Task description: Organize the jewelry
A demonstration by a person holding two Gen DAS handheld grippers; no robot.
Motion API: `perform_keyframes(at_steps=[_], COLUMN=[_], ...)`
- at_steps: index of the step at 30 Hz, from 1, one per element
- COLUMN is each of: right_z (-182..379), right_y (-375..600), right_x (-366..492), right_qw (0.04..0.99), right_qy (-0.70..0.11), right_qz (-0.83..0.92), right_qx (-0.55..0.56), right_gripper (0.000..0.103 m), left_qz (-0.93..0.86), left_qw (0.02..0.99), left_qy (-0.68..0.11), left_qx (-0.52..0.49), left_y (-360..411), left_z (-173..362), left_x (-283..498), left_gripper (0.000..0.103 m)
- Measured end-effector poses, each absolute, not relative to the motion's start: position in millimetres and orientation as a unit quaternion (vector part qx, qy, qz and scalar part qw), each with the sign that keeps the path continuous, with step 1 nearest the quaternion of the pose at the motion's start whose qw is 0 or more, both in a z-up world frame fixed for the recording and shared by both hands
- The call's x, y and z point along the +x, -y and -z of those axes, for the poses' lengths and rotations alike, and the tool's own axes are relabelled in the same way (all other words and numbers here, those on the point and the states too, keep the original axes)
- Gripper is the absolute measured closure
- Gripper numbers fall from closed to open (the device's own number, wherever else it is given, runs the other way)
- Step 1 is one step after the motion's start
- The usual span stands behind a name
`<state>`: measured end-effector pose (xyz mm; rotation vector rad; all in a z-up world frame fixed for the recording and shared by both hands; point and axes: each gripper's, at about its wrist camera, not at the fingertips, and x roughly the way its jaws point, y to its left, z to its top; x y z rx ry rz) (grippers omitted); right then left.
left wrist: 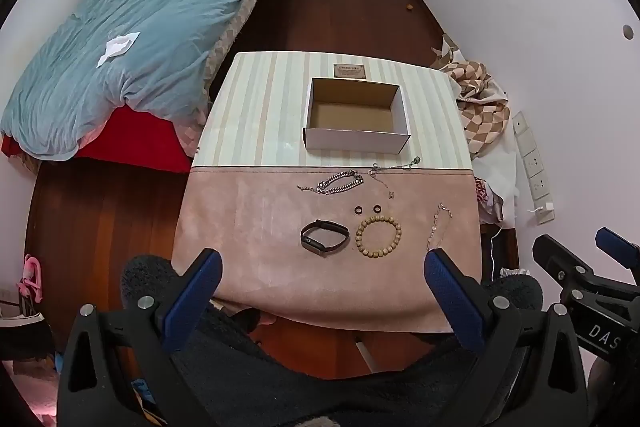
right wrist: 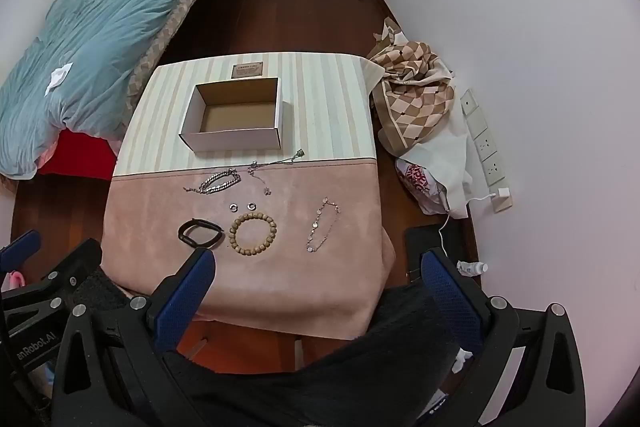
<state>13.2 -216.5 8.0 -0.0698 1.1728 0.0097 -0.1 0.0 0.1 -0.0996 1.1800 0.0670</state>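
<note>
A small table draped in pink and striped cloth [left wrist: 248, 227] holds scattered jewelry. Both tools, the left gripper [left wrist: 322, 267] and right gripper [right wrist: 316, 267], hang above its near edge with jaws spread wide, holding nothing. A wooden bead bracelet [right wrist: 252, 230] and black band [right wrist: 200, 231] lie nearest; both look light and firm enough to pinch across the rim. Thin chains [right wrist: 323, 225] look limp and slippery. An empty cardboard box [right wrist: 236, 119] sits farther back, with nothing in the way.
</note>
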Motion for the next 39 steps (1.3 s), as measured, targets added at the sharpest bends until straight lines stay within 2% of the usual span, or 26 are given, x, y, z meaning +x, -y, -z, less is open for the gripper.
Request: perform_keyframes(at_steps=[39], right_z=[-18.9], right_y=[213.5], right_x=[12.0], right_qw=[0.84], right_qy=[-0.542], right_qz=[-0.013], right_qx=[-0.041], right_gripper=[0.0], left_qz=[-0.03], left_qw=[0.837], left_qy=[-0.544], left_qx=[-0.047], left_y=[-4.3], left_z=[-12.3], left_x=[0.2], left_gripper=[0.0])
